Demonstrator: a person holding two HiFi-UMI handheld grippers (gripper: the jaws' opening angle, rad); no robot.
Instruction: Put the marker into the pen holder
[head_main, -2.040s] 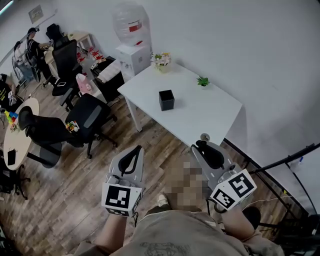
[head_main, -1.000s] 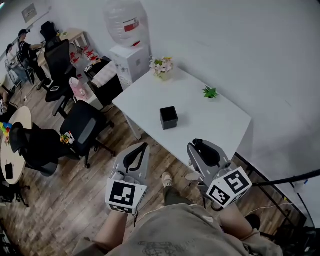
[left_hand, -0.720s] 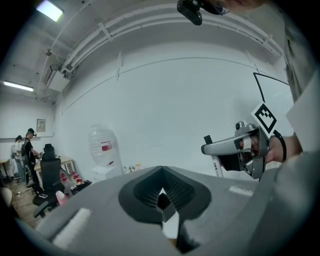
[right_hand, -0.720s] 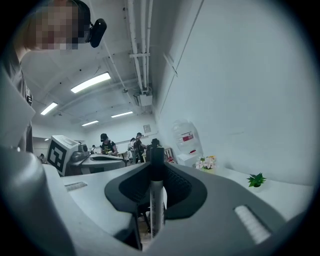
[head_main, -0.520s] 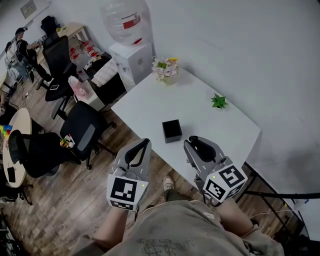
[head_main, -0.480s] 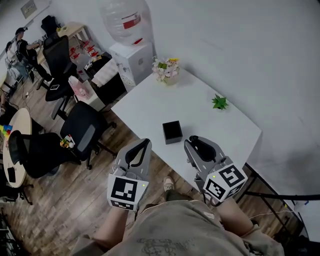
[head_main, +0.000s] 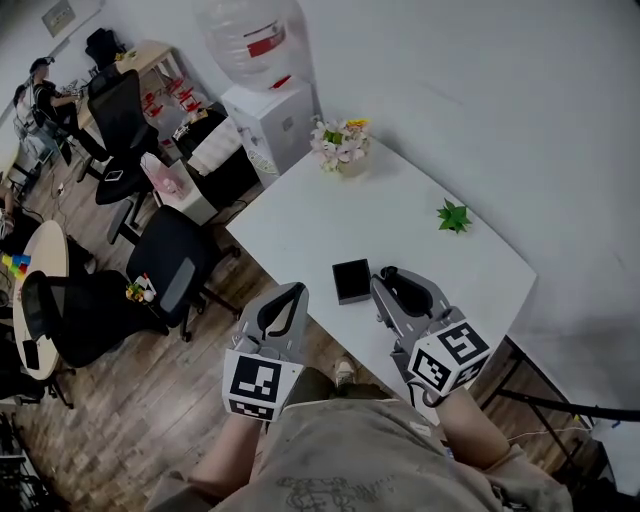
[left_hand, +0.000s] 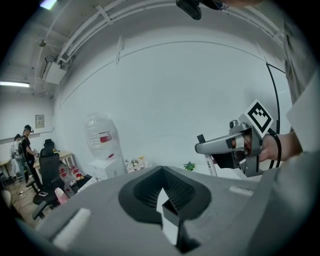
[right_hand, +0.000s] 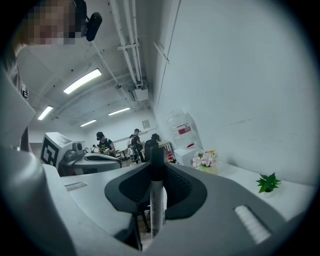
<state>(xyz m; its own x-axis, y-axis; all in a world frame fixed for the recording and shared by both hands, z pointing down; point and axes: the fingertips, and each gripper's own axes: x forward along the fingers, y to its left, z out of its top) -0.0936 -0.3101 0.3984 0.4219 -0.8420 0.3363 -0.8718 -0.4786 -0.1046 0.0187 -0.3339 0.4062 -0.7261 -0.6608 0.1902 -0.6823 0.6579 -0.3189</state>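
White table (head_main: 420, 250), head view: I see the black pen holder (head_main: 351, 281) standing close to the near edge; flowers (head_main: 340, 145) sit at the far left corner.
Right gripper (head_main: 392, 285), head view: tips just beside the holder, by the near edge.
Left gripper (head_main: 290, 297), head view: at the near edge, left of the holder.
Left gripper view: my jaws meet at the tips with nothing between them.
Right gripper view: my jaws clamp the marker (right_hand: 156, 200), which stands upright.
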